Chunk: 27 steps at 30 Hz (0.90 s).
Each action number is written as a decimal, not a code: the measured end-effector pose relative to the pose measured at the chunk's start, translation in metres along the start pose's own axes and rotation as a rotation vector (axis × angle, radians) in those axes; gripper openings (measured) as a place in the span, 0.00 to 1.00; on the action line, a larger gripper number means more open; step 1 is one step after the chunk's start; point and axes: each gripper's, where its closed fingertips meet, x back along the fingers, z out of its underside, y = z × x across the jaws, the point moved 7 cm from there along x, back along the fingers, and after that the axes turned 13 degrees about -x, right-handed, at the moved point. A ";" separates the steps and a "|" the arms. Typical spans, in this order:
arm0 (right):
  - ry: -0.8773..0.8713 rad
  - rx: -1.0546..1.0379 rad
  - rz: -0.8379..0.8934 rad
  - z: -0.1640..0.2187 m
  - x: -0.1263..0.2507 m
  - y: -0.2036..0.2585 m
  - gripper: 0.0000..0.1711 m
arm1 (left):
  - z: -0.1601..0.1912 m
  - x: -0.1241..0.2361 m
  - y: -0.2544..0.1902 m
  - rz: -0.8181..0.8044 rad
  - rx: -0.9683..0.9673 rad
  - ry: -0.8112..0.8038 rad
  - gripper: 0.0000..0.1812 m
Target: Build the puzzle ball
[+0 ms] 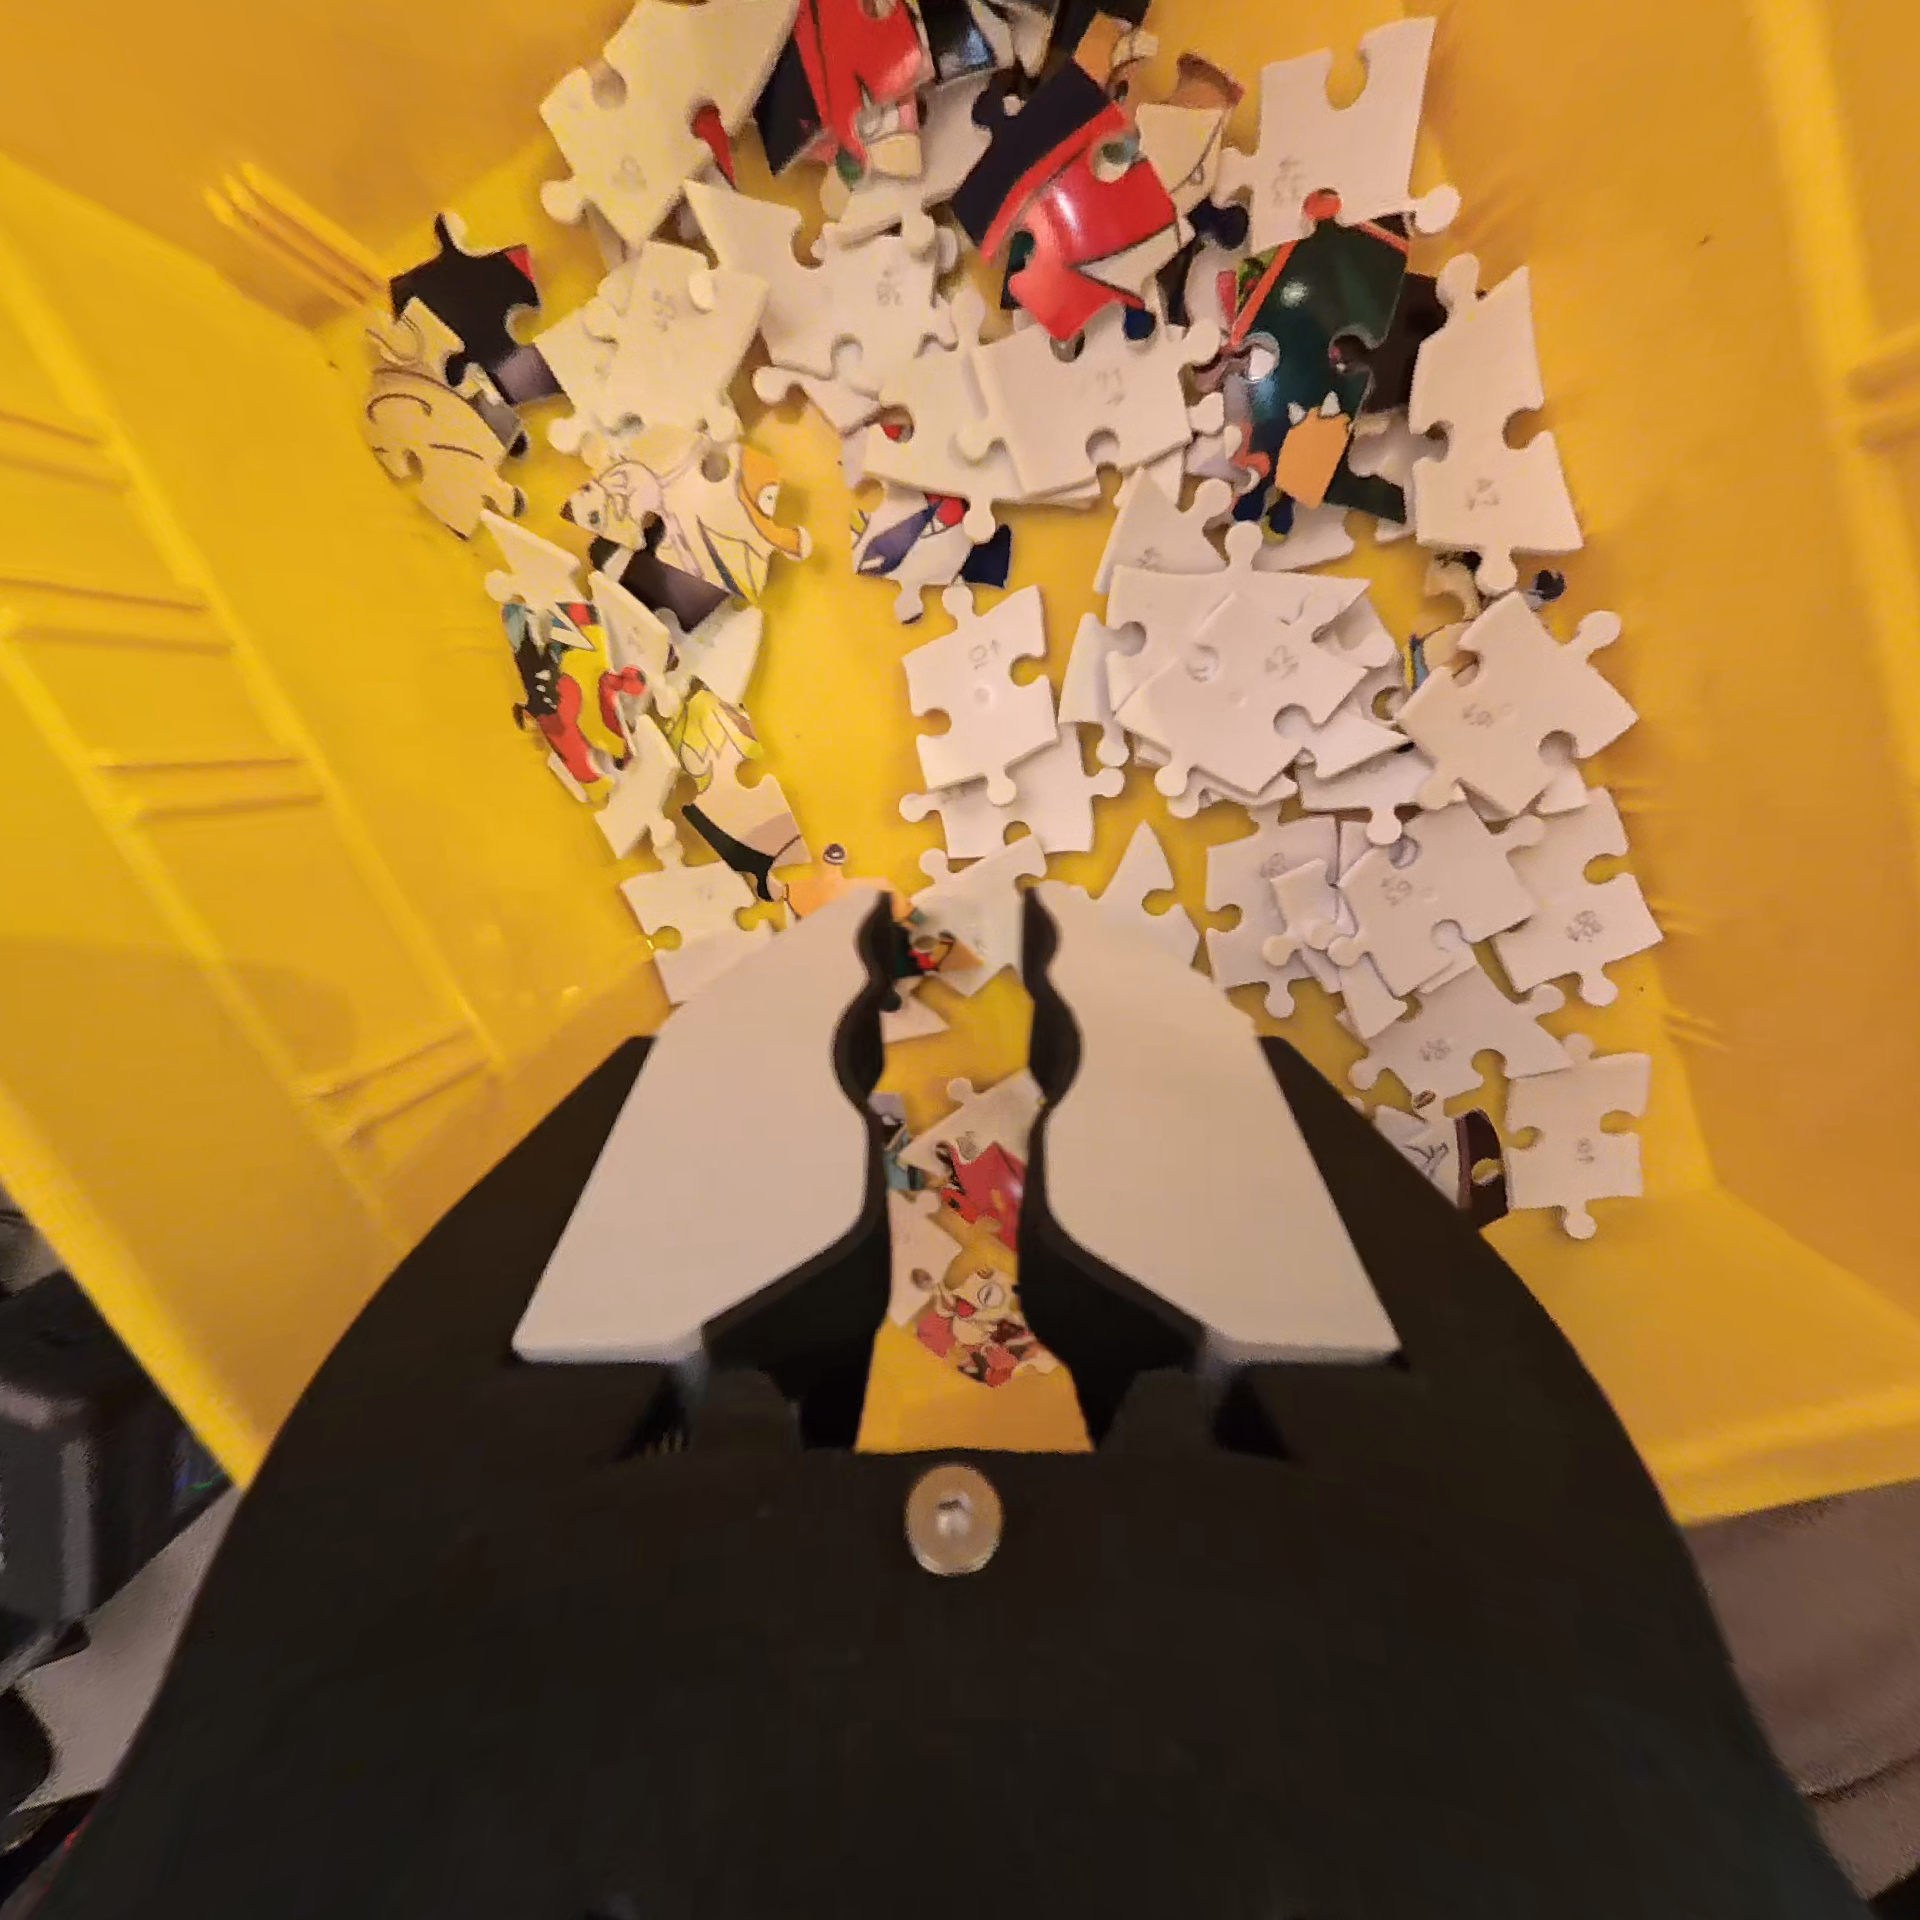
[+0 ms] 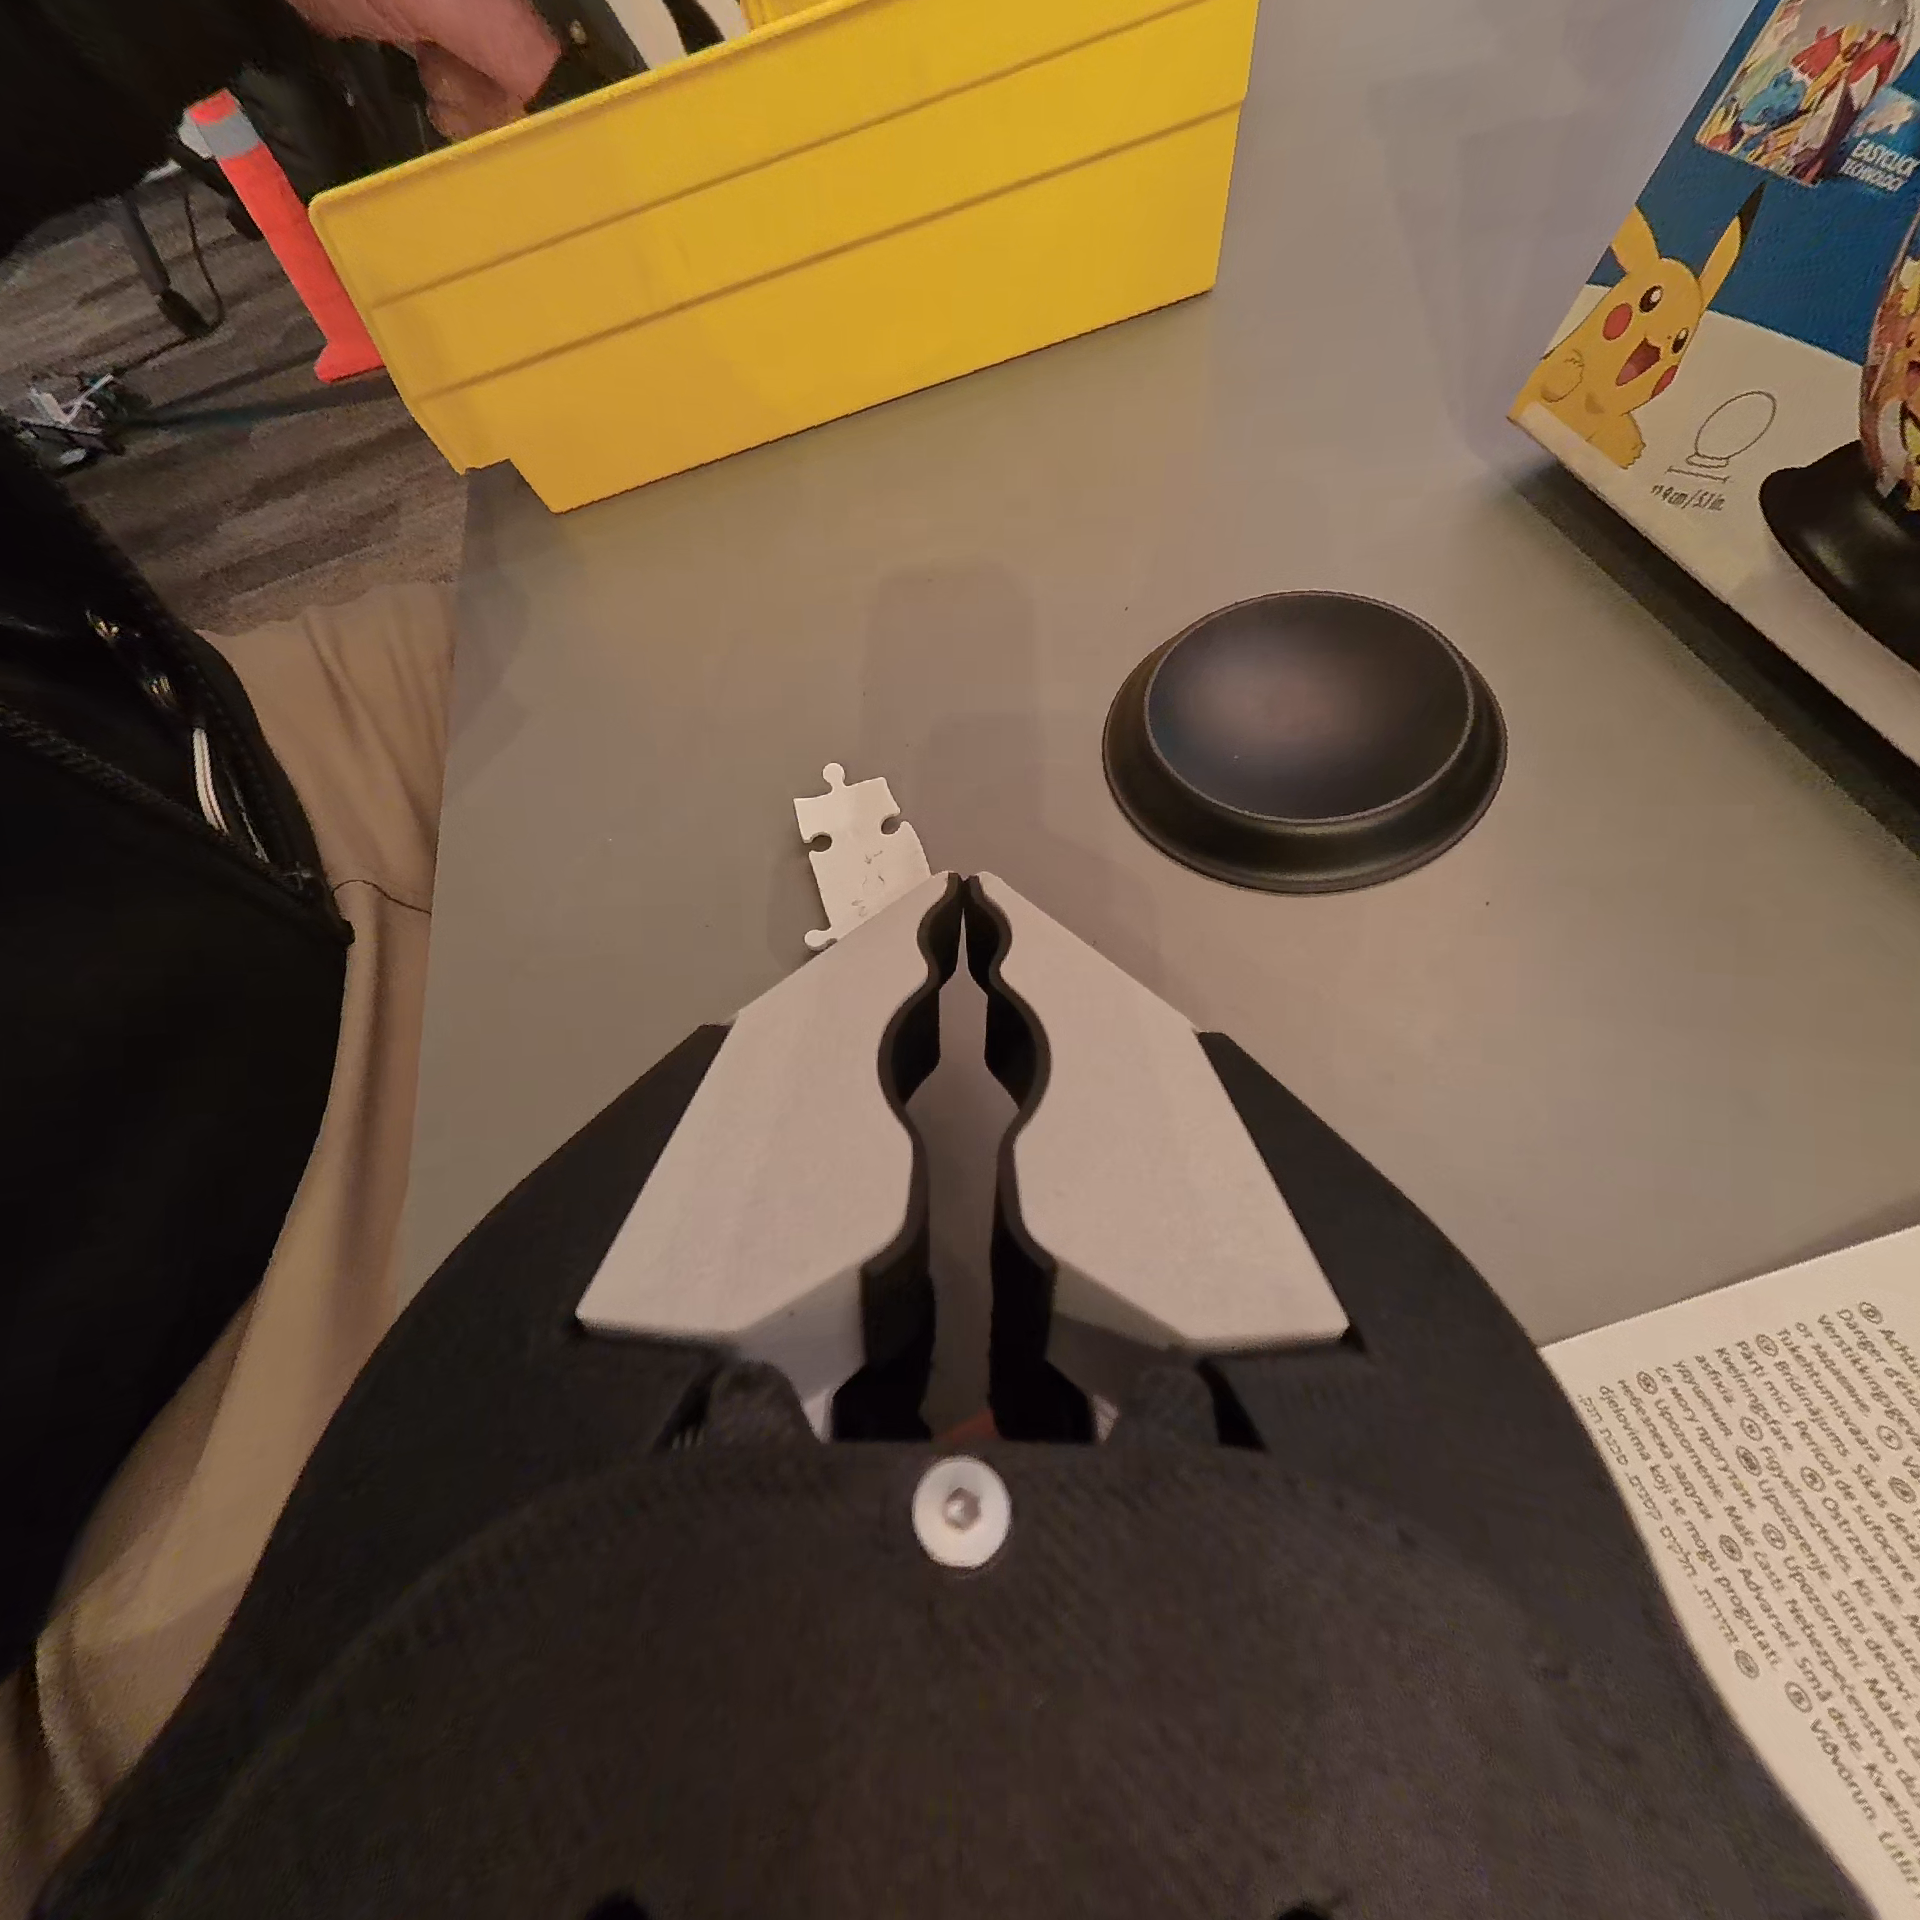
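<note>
In the left wrist view, my left gripper (image 1: 961, 909) reaches into a yellow bin (image 1: 312, 623) full of loose puzzle pieces, most of them white side up (image 1: 1247, 665) and some printed side up (image 1: 1081, 223). Its jaws stand apart over a small piece (image 1: 951, 940) on the bin floor, and the pads do not press on it. In the right wrist view, my right gripper (image 2: 964, 883) is shut, its tips meeting just above the grey table (image 2: 727, 644). Two joined white pieces (image 2: 857, 847) lie flat on the table, just left of the tips and partly hidden by the left finger (image 2: 831, 1039).
A black round stand (image 2: 1304, 727) sits on the table to the right of the gripper. The yellow bin (image 2: 810, 239) stands at the table's far edge. The puzzle box (image 2: 1714, 312) is at the far right and a printed leaflet (image 2: 1766, 1558) at the near right. A person's leg (image 2: 343, 779) is at the left. The left gripper's tips are roughly 35 centimeters from the right gripper's.
</note>
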 end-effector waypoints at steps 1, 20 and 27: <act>0.000 0.000 0.000 0.000 0.000 0.000 0.00 | 0.001 0.000 0.000 0.000 -0.011 0.030 0.21; -0.014 0.001 -0.003 -0.001 0.001 0.000 0.00 | -0.003 -0.002 -0.009 0.196 0.136 -0.043 0.00; -0.014 0.001 -0.003 -0.001 0.001 0.000 0.00 | -0.009 0.011 -0.007 0.258 0.189 -0.194 0.00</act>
